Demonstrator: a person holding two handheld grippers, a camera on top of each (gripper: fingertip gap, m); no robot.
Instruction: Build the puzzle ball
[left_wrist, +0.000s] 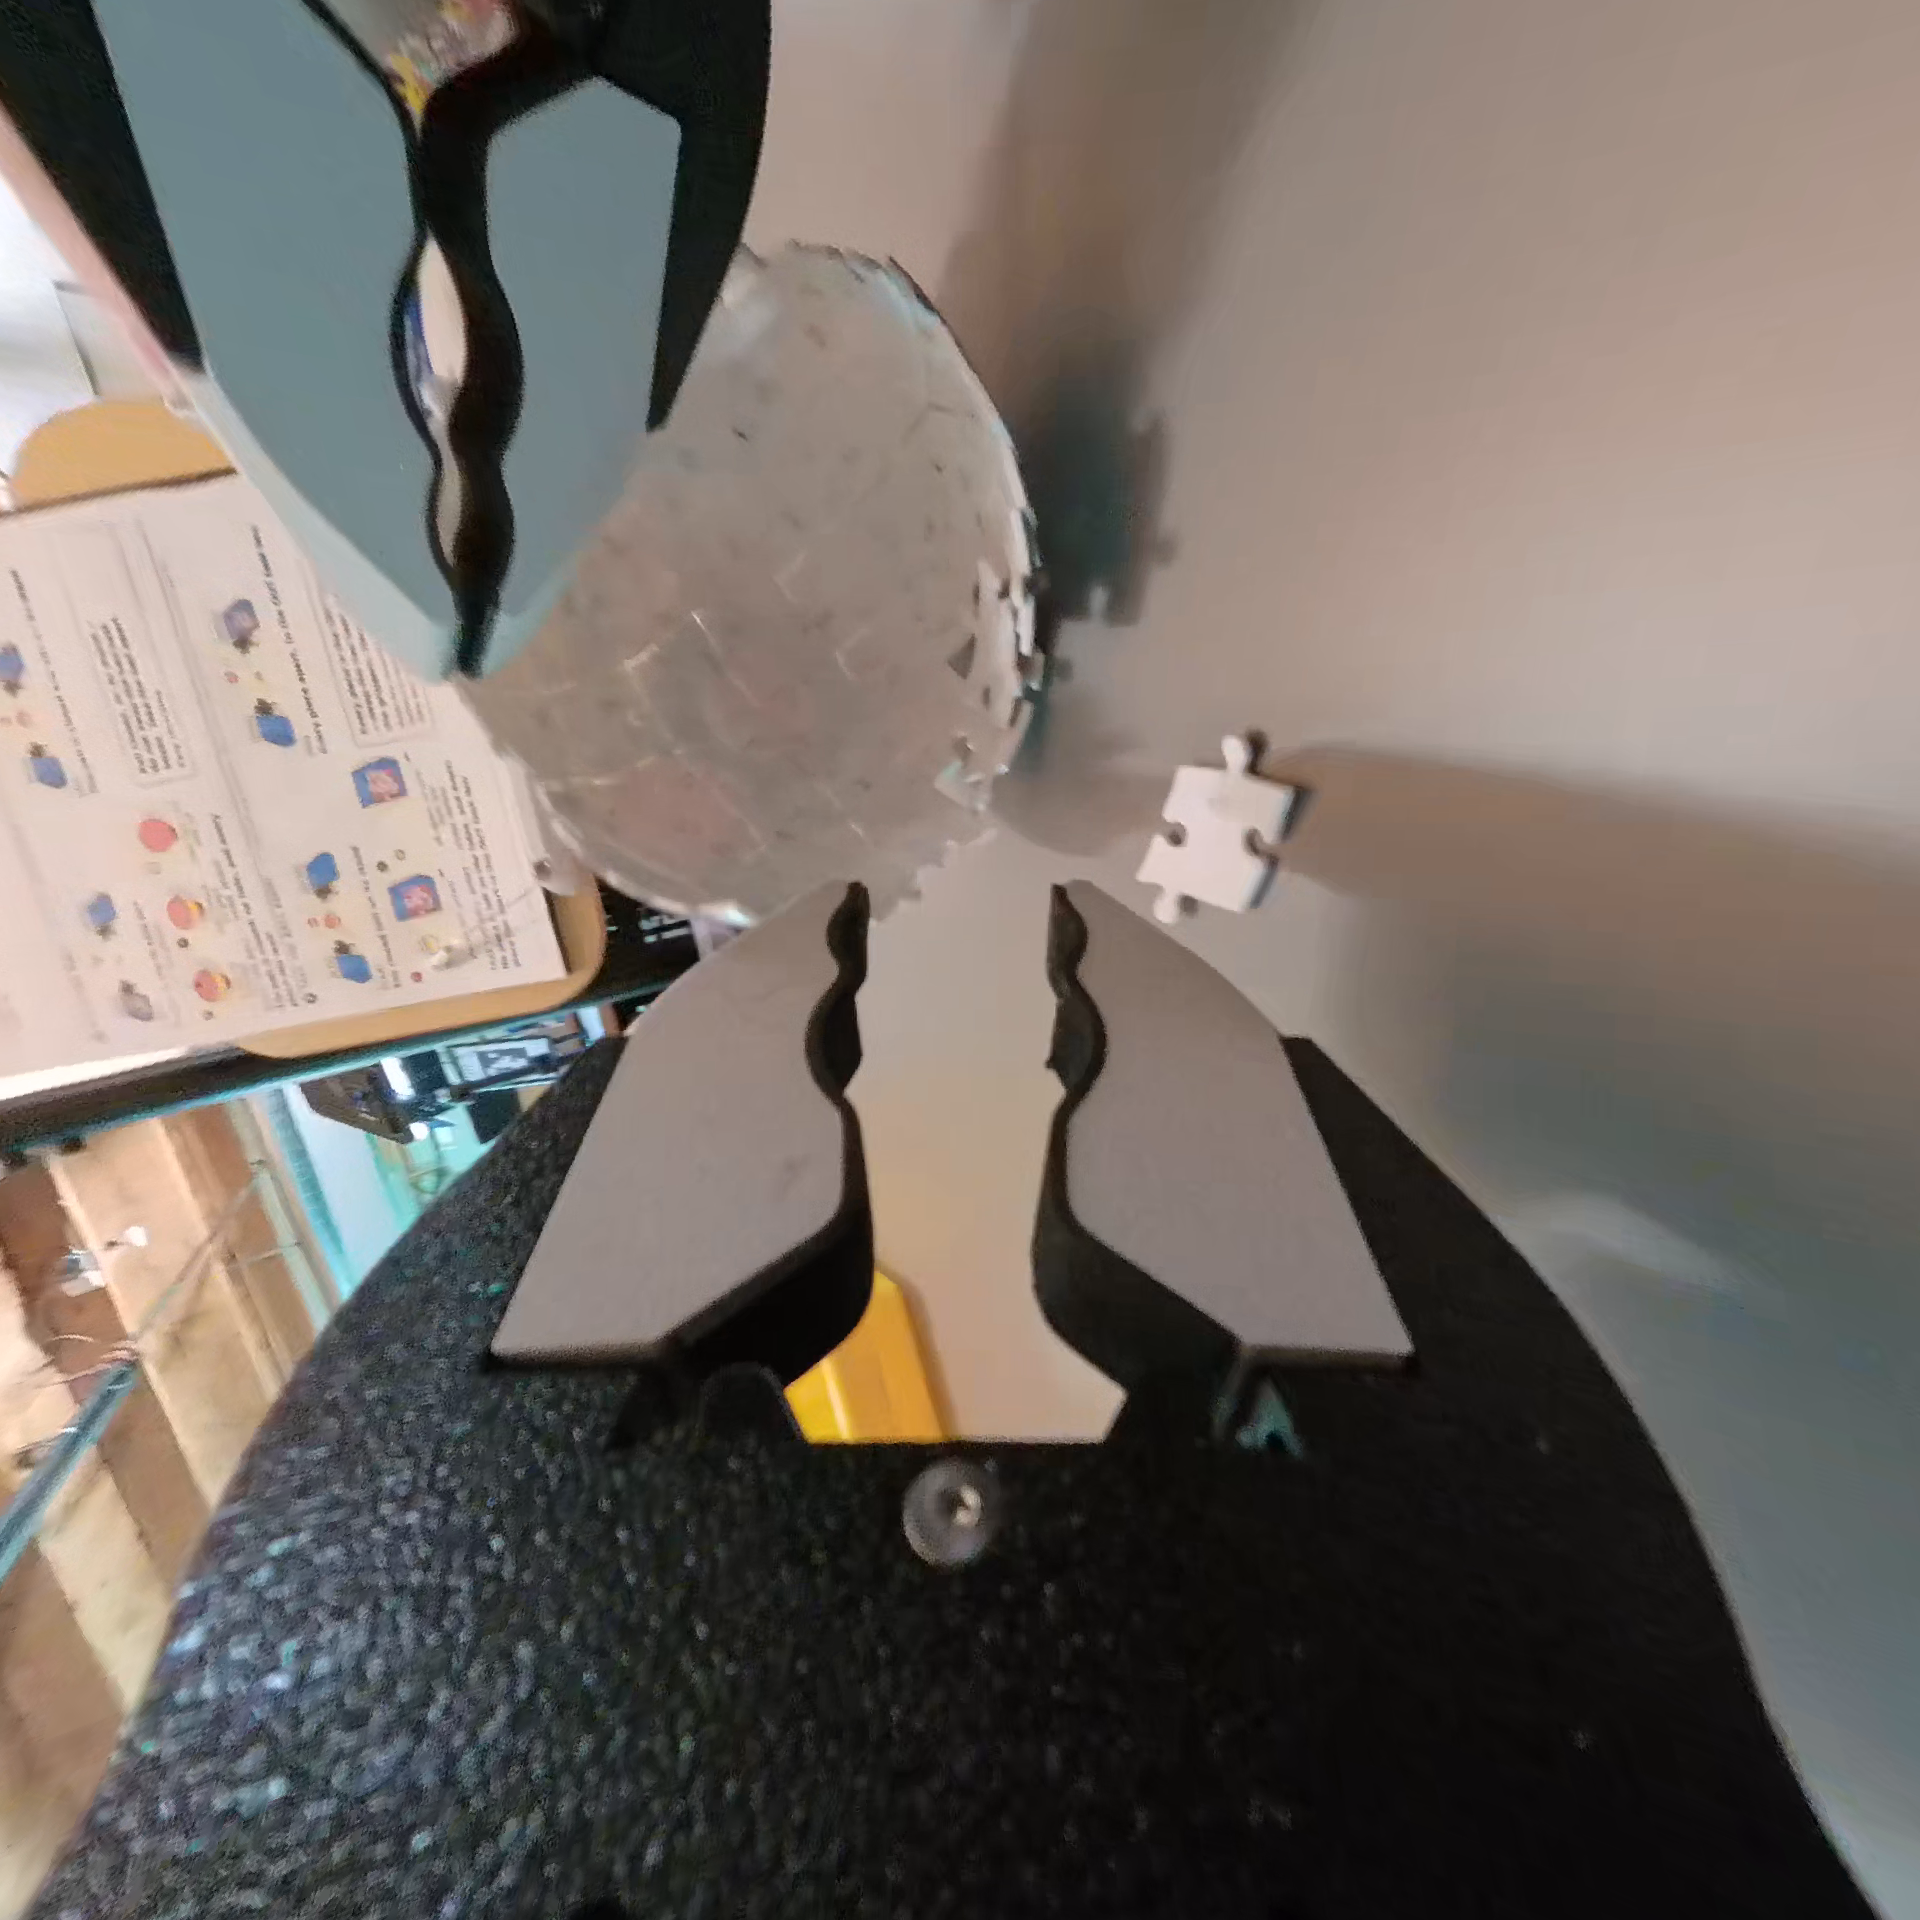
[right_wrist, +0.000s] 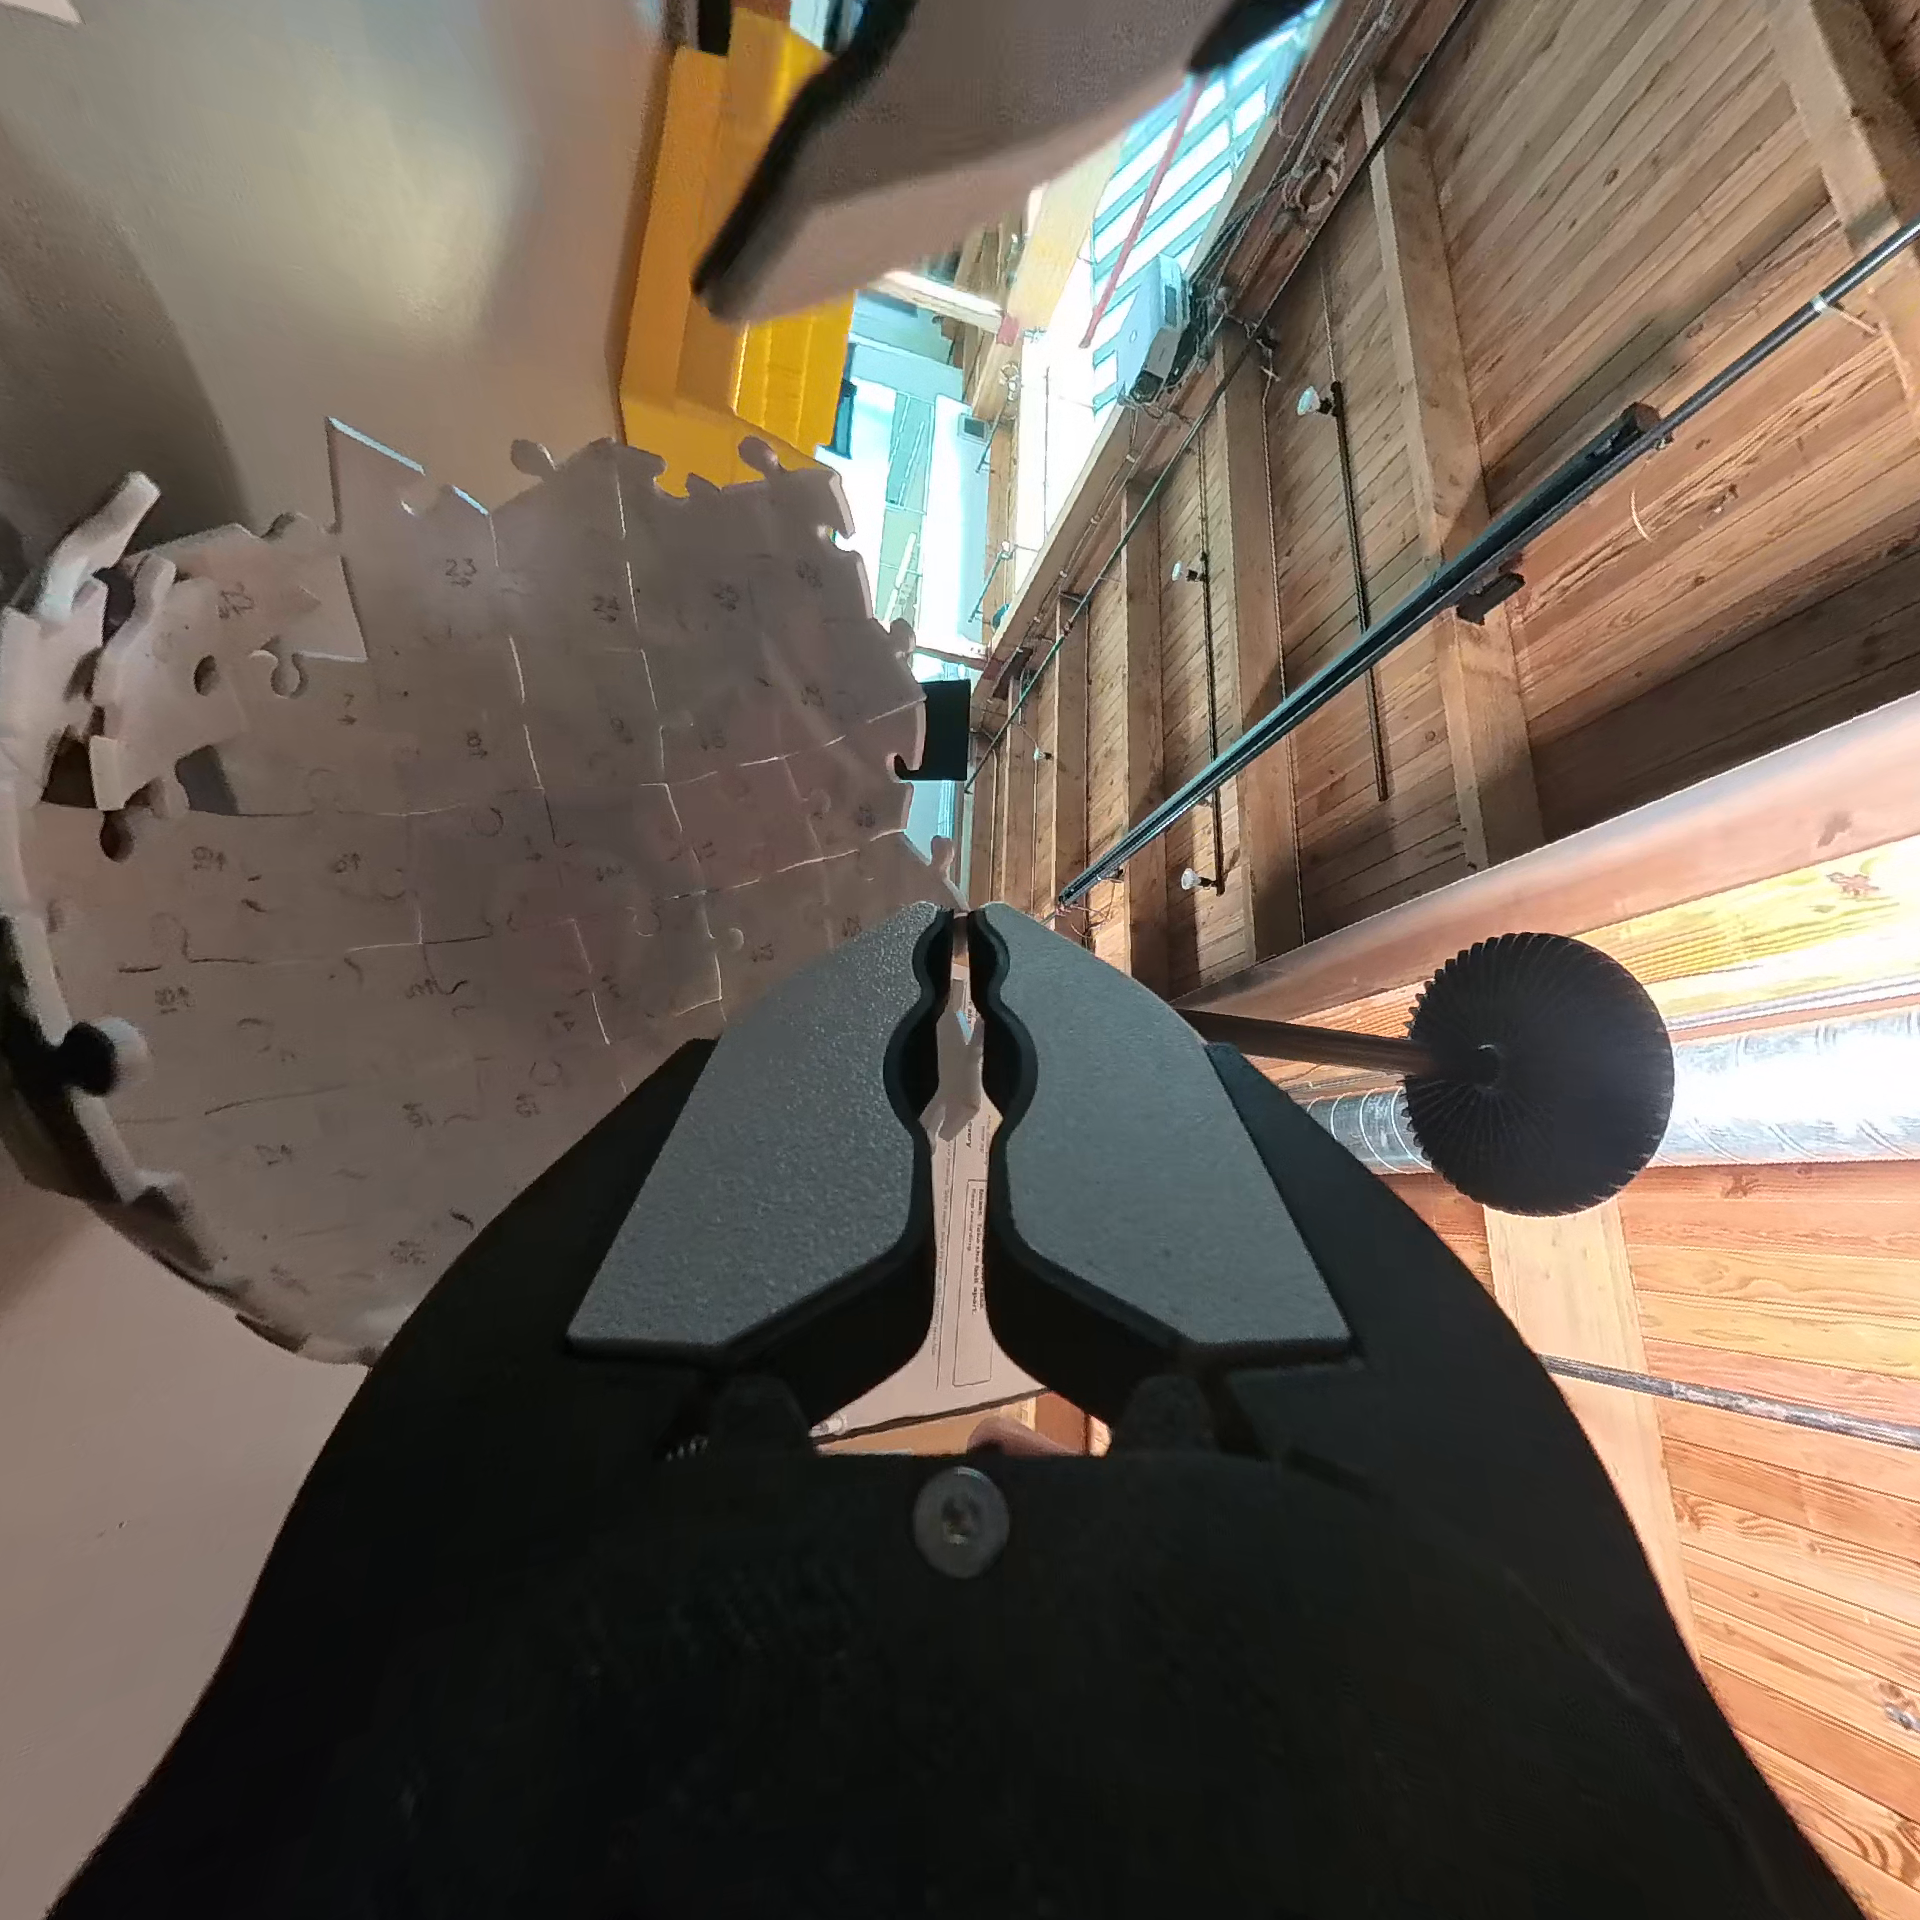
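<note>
Gripping the rim of the puzzle ball (right_wrist: 436, 883), the right gripper (right_wrist: 961, 920) has its fingers (right_wrist: 790, 1132) pinched nearly together, a thin edge of the shell caught in the slit between them. The ball is a half-built curved shell of pale interlocked pieces, inner side toward the right wrist camera, small printed marks on each piece, ragged tabs along its open edge.

Left gripper (left_wrist: 956, 899) fingers (left_wrist: 707, 1132) stand a moderate gap apart, nothing between them, tips just below the shell's lower edge. In the left wrist view the puzzle ball (left_wrist: 790, 623) hangs above the pale desk (left_wrist: 1455, 416), the right gripper (left_wrist: 462, 649) coming in from upper left and clamped on its near side. The ball casts a toothed shadow on the desk.

One loose white puzzle piece (left_wrist: 1216, 831) lies flat on the desk, right of the ball, apart from it.

Instruction sheet (left_wrist: 249, 790) on a cardboard box sits at far left. Yellow bin (right_wrist: 727, 312) sits beyond the shell. Wooden planking (right_wrist: 1558, 520) fills the right wrist background; view blurred at edges.
</note>
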